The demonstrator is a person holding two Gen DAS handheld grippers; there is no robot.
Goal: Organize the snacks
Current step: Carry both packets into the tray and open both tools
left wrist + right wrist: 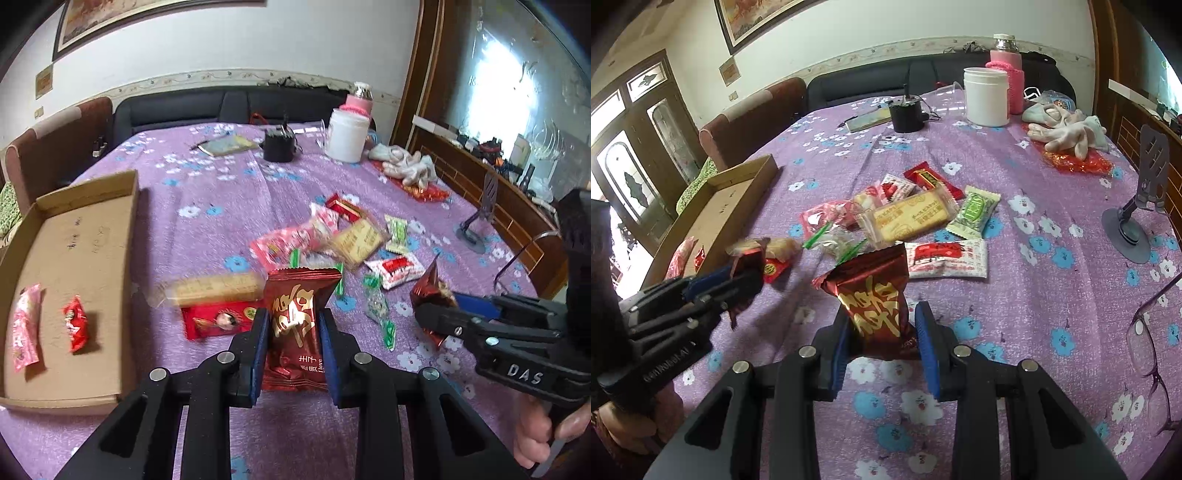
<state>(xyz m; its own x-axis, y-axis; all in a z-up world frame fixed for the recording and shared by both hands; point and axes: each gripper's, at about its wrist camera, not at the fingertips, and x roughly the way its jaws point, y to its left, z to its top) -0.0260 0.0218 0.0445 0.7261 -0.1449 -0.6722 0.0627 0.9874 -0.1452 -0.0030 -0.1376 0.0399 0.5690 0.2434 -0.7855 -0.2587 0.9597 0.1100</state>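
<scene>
Above the purple flowered tabletop [1052, 192], two dark-red foil packets with gold script — one pinched upright in the left tongs [291, 332], its twin [875, 295] clamped in the right tongs [882, 334], top edge crinkled. At ten o'clock, an open cardboard box [85, 236] holding a pink sachet [25, 326] and a small red sweet [75, 323]. At twelve o'clock — a loose heap of wrapped snacks [908, 218], red, green, white.

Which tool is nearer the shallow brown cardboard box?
Left. The left tool is beside the shallow brown cardboard box; the right tool is farther out over the purple floral tablecloth.
</scene>
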